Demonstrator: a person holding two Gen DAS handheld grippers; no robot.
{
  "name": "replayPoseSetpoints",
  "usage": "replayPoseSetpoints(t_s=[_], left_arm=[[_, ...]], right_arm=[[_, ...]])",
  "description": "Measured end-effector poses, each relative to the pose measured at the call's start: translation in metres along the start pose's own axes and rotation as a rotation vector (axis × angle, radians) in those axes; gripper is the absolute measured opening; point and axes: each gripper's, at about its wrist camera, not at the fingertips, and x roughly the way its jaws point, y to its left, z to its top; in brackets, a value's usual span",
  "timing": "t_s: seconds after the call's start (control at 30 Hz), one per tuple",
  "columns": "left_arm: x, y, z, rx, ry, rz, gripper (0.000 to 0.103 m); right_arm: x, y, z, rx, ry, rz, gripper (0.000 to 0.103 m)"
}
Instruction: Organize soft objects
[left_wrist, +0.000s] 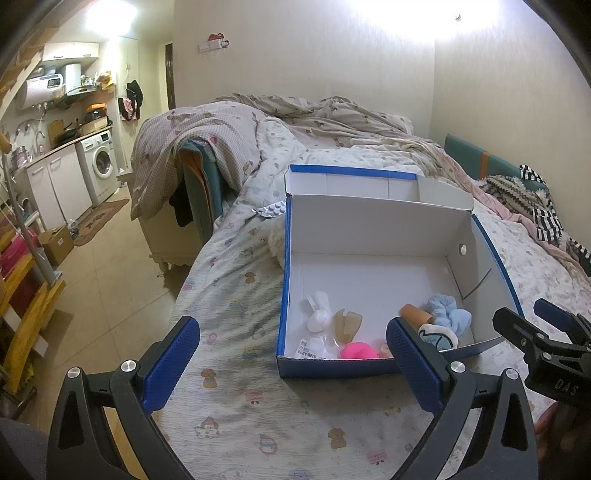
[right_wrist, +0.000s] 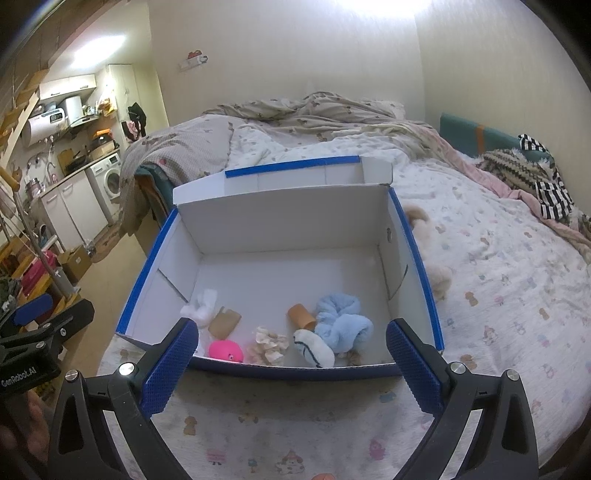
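Observation:
An open blue-and-white shoe box (left_wrist: 369, 229) (right_wrist: 288, 218) lies on the bed. Inside near its front wall lie a light blue scrunchie (right_wrist: 341, 323) (left_wrist: 448, 314), a pink ball (right_wrist: 226, 350) (left_wrist: 358, 350), a white fluffy piece (right_wrist: 201, 308) (left_wrist: 318, 314), a tan piece (right_wrist: 224, 321) (left_wrist: 347, 323), an orange tube (right_wrist: 301, 315) (left_wrist: 415, 314), a white sock (right_wrist: 314, 347) and a beige crumpled piece (right_wrist: 267, 345). My left gripper (left_wrist: 291, 363) is open and empty before the box's front left. My right gripper (right_wrist: 290, 363) is open and empty before the box's front wall.
A beige plush toy (right_wrist: 430, 254) lies right of the box. A blister pack (left_wrist: 271, 210) lies behind its left corner. Rumpled quilts (left_wrist: 295, 122) and striped clothes (right_wrist: 535, 181) cover the bed's far part. The bed's left edge drops to the floor (left_wrist: 110, 280).

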Motion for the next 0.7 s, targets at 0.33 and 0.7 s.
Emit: replayPoseSetpoints(t_s=[0.33, 0.7], left_arm=[[0.0012, 0.0, -0.0014, -0.001, 0.003, -0.002, 0.101], [0.0029, -0.0012, -0.0049, -0.005, 0.006, -0.009, 0.101]], right_arm=[[0.0003, 0.0005, 0.0004, -0.002, 0.001, -0.003, 0.103], [0.0036, -0.0013, -0.0005, 0.0, 0.015, -0.003, 0.103]])
